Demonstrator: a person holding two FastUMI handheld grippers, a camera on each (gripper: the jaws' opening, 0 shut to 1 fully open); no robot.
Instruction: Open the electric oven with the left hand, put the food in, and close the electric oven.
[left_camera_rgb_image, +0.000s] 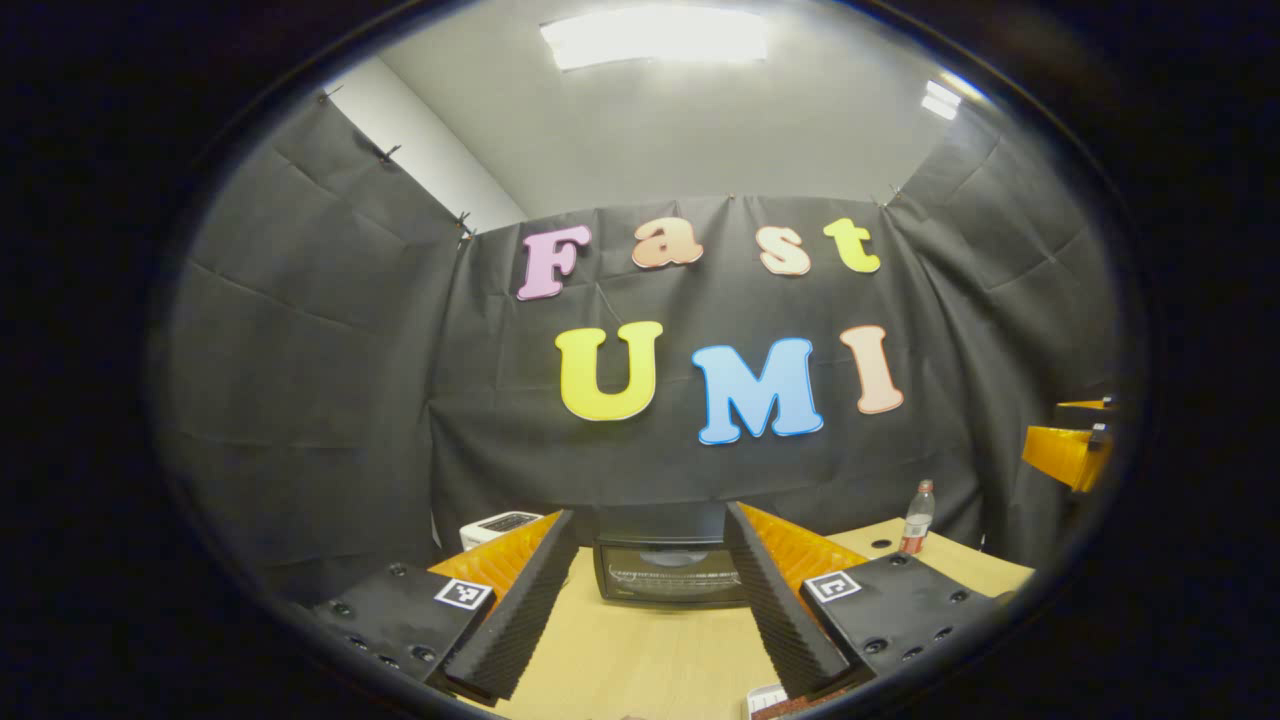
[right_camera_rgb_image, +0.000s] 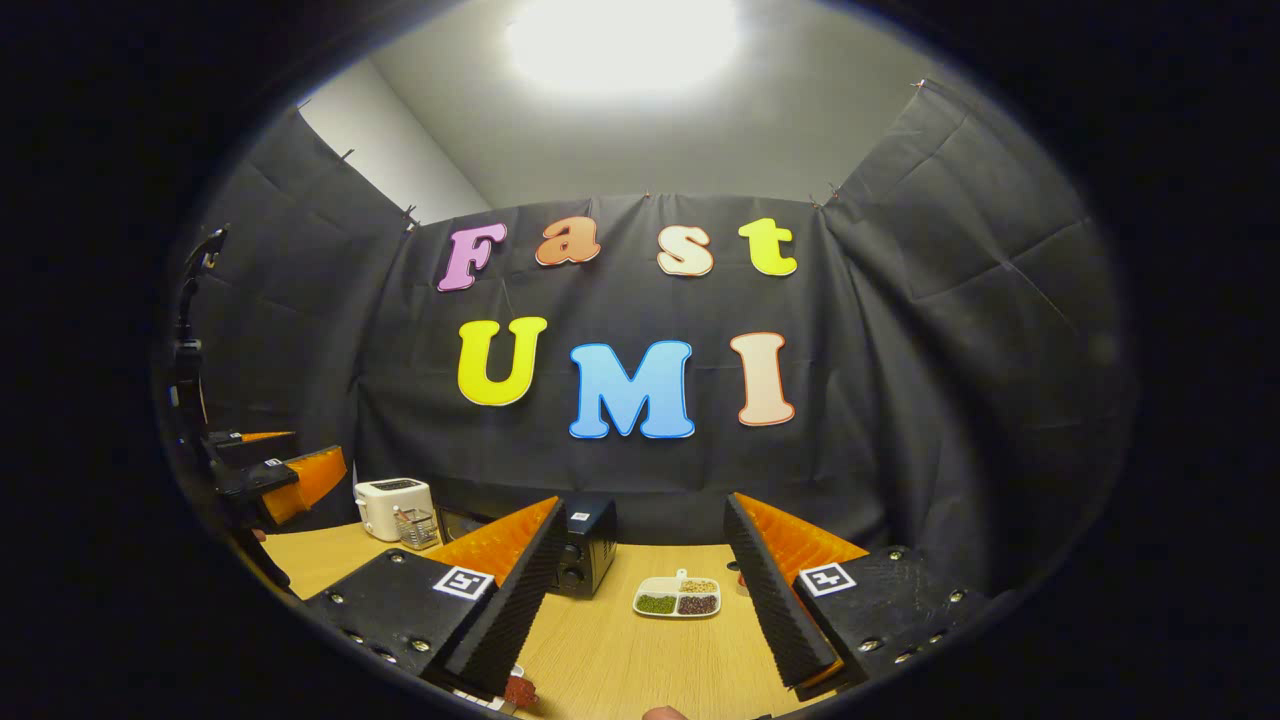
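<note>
The black electric oven (left_camera_rgb_image: 668, 572) stands on the wooden table straight ahead of my left gripper (left_camera_rgb_image: 650, 520), its glass door closed. That gripper is open, holds nothing and is some way short of the oven. In the right gripper view the oven (right_camera_rgb_image: 590, 545) is partly hidden behind one finger. A white divided dish of food (right_camera_rgb_image: 677, 597) lies on the table to the oven's right. My right gripper (right_camera_rgb_image: 645, 508) is open and empty, above the table and short of the dish. The left gripper (right_camera_rgb_image: 285, 478) shows at the far left, and the right gripper (left_camera_rgb_image: 1075, 452) at the far right edge.
A white toaster (right_camera_rgb_image: 393, 505) with a small wire basket (right_camera_rgb_image: 418, 527) beside it stands left of the oven. A bottle with a red label (left_camera_rgb_image: 917, 517) stands at the back right of the table (left_camera_rgb_image: 640, 660). The black cloth wall lies close behind.
</note>
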